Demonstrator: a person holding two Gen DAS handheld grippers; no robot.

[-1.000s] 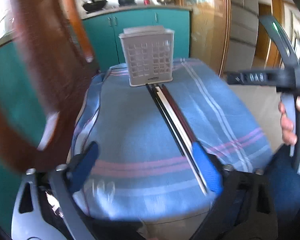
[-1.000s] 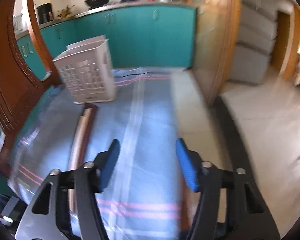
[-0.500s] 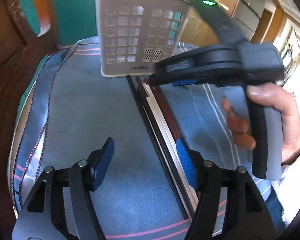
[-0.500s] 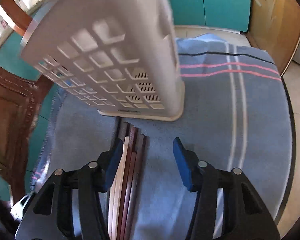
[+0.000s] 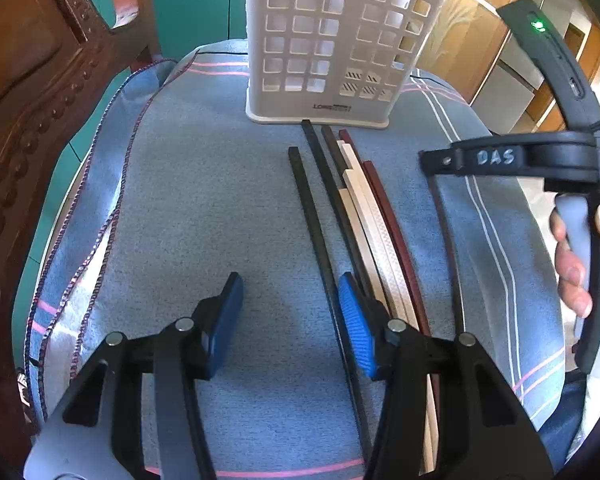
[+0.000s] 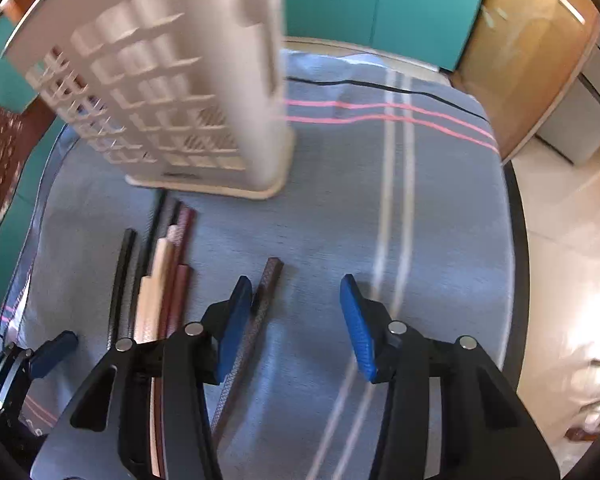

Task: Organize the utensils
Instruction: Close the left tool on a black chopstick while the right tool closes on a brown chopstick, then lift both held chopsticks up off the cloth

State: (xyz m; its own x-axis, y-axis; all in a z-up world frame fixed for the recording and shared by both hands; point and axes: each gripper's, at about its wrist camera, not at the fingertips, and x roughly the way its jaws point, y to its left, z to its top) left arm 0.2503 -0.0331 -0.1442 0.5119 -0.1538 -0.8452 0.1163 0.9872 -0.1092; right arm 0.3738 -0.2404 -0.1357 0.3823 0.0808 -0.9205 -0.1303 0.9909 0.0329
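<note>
Left wrist view: the left hand-held gripper (image 5: 290, 320) hovers over the blue striped cloth (image 5: 204, 200), jaws half apart and closing on nothing, its right pad just beside the black chopstick (image 5: 312, 224). Beyond lies the chopstick bundle (image 5: 364, 208), reaching the white utensil basket (image 5: 332, 40) near the tabletop's far edge. Right wrist view: the right hand-held gripper (image 6: 296, 320) is closing too, empty, a brown chopstick (image 6: 256, 320) beside its left pad.
</note>
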